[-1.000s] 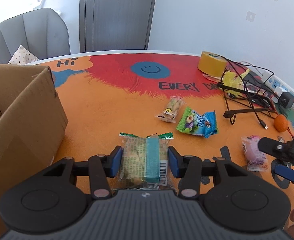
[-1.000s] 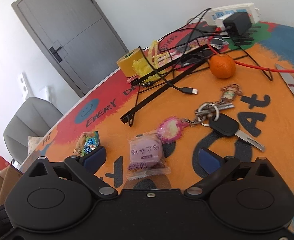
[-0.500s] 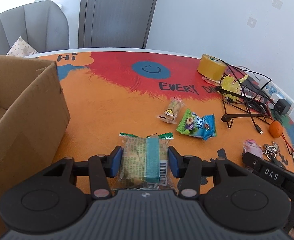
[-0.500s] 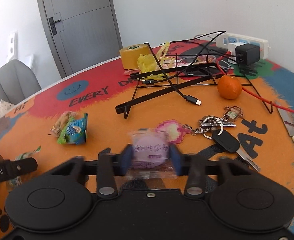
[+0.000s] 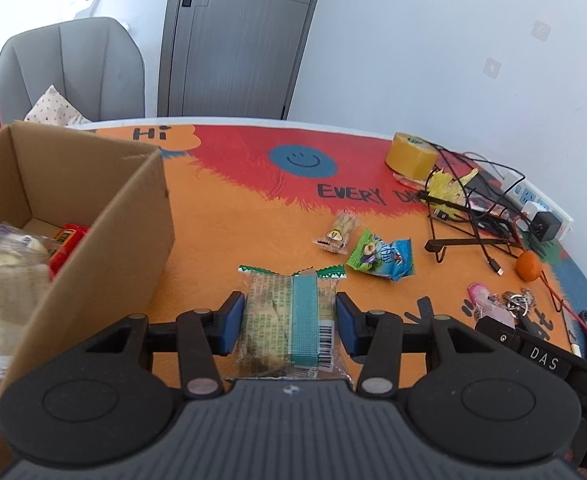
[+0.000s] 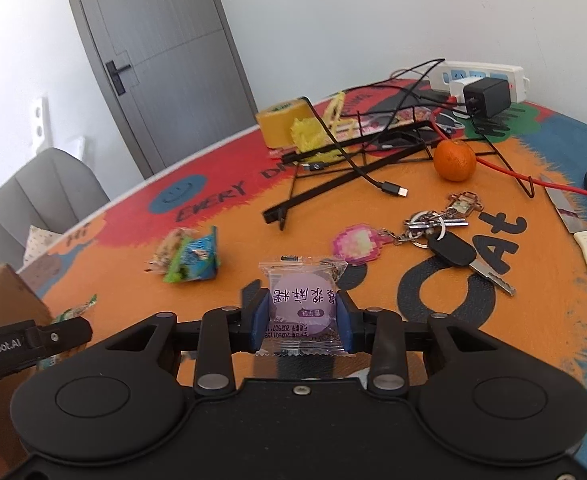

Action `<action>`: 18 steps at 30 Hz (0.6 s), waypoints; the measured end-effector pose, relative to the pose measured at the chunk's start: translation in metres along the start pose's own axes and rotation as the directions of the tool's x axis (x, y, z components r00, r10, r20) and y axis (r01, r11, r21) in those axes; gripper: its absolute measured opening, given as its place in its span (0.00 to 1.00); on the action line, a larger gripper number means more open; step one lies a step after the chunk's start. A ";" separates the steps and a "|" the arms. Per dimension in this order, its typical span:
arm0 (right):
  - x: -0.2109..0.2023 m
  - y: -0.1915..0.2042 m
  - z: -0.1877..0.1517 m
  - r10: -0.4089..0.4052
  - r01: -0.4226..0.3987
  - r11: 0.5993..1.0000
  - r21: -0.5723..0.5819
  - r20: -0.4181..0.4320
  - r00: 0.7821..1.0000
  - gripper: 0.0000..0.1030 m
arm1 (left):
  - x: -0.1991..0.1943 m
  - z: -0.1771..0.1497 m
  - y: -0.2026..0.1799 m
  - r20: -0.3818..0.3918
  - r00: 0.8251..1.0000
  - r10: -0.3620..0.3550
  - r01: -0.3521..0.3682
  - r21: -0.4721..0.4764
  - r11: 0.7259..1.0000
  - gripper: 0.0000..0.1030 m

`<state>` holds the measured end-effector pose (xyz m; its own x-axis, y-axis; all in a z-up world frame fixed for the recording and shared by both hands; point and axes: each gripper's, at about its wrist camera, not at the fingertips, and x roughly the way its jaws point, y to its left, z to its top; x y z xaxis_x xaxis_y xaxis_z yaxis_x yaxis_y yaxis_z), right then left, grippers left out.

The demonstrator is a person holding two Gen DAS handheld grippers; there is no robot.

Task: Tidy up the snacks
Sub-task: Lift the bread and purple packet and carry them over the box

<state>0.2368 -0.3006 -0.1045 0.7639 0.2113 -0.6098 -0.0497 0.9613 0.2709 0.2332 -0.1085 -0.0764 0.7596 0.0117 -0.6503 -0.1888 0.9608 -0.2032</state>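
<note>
Gripping crinkly clear cracker pack (image 5: 289, 320) with teal band, left tool (image 5: 290, 322) has blue pads pressed on both sides, pack lifted off glossy orange counter (image 5: 221, 236), just right of open cardboard box (image 5: 133, 216). Right tool (image 6: 302, 318) closing on round purple mochi pack (image 6: 302, 308), clear wrapper, zigzag ends, pads touching its sides. Two more foil snack bags (image 6: 189, 258) loose mid-counter.

The table (image 5: 229, 220) had a loud orange-red cover, with a box (image 5: 105, 240), two snack packs (image 5: 381, 258), tape (image 5: 411, 154), an orange (image 6: 454, 160), keys (image 6: 449, 240) and cables (image 6: 373, 176) on it.
</note>
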 end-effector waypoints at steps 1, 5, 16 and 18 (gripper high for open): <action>-0.004 0.002 0.000 0.008 -0.008 1.000 0.000 0.005 1.000 0.34 | -0.004 0.000 0.001 0.007 1.000 -0.002 0.002 0.000 1.000 0.46; -0.017 0.009 0.002 0.038 -0.038 0.999 0.001 0.025 0.999 0.34 | -0.021 0.002 0.002 0.042 0.999 -0.005 0.005 0.005 1.000 0.46; -0.046 0.027 0.005 0.110 -0.110 0.994 -0.008 0.069 0.991 0.34 | -0.060 0.007 0.011 0.117 0.993 0.009 -0.010 0.003 1.000 0.46; -0.051 0.031 0.005 0.124 -0.123 0.992 -0.012 0.077 0.989 0.34 | -0.066 0.008 0.013 0.128 0.992 0.014 -0.014 0.002 1.000 0.46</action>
<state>0.2000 -0.2822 -0.0613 0.7988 0.3148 -0.5127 -0.1513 0.9299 0.3353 0.1856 -0.0944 -0.0303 0.8302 0.0604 -0.5543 -0.1985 0.9610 -0.1925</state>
